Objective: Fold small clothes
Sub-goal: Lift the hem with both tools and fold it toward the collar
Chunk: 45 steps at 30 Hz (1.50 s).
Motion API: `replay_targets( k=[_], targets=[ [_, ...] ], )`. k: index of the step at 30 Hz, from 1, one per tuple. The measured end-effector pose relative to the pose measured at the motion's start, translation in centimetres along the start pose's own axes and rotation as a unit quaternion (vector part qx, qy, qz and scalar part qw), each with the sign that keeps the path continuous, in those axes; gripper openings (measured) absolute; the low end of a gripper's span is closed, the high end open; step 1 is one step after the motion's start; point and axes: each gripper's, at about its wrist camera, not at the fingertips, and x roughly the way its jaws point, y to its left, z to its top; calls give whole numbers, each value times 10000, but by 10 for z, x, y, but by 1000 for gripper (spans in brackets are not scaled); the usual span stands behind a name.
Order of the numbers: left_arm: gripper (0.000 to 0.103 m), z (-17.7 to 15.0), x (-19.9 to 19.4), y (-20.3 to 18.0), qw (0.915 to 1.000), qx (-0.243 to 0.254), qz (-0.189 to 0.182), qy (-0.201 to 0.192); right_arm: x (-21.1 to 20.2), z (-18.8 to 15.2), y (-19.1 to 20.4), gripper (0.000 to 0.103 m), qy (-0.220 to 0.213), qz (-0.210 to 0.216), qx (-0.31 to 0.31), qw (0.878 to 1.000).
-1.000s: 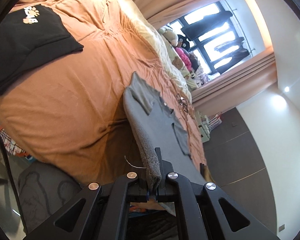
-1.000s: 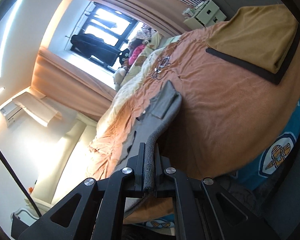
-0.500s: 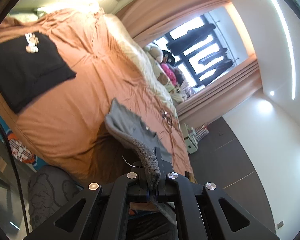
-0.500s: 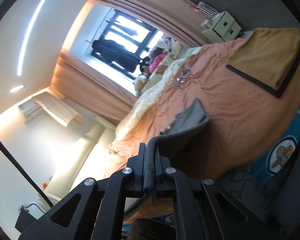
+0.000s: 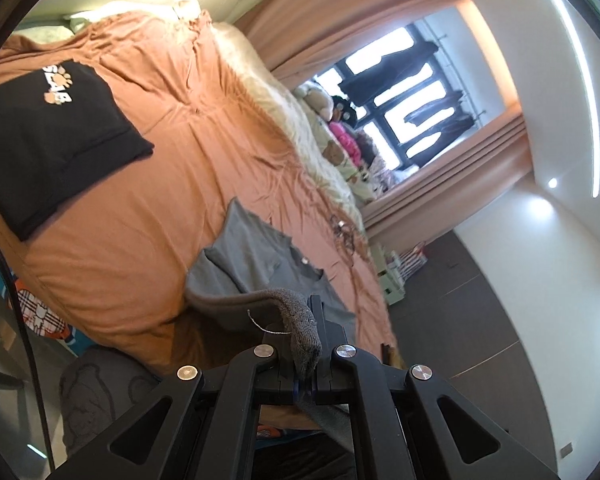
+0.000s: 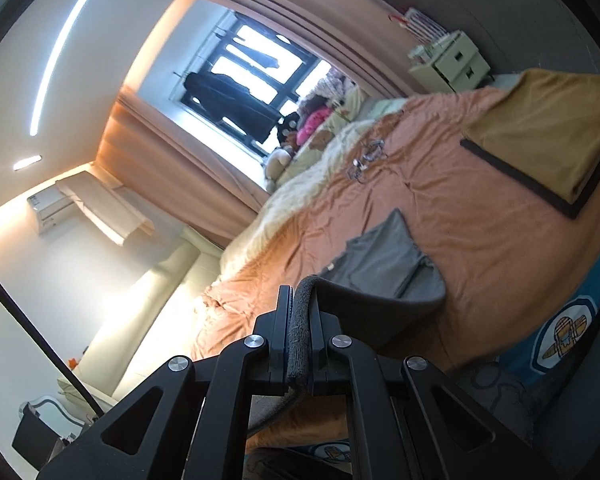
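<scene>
Both tools pinch the hem of a grey shirt on the bed.
Left wrist view: the left tool (image 5: 308, 354) is clamped on the grey shirt (image 5: 256, 256), its hem lifted above the orange bed (image 5: 148, 208), a black folded top (image 5: 56, 128) well apart. Right wrist view: the right tool (image 6: 300, 340) is closed on the same shirt (image 6: 384, 264); a folded mustard garment (image 6: 540, 132) lies beyond.

Hem carried over the grey top

A second ago the grey garment (image 5: 260, 256) lay stretched out long on the bed (image 5: 148, 208) from both tongs. Now its near hem, pinched in the left tongs (image 5: 306, 354) and right tongs (image 6: 300, 340), is lifted and arched forward over the far half, so the visible cloth (image 6: 384, 264) is much shorter.
</scene>
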Motion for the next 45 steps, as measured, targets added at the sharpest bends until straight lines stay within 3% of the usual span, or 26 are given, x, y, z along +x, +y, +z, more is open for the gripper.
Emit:
replay_targets(
  k=[9,20,31,45],
  targets=[
    [2,40,82,-1,9984,-42,467,312,119,58,-15,2,225,-361,47,9991],
    [3,109,170,-24,9957,195,775,473,178,114,7,2,419,-565,-41,9975],
    [3,148,245,-16,9924,47,1031,668,241,136,11,2,697,-819,-97,9942],
    [3,159,353,48,9795,-363,1629,1124,341,145,-19,2,1175,-1355,148,9837]
  ],
)
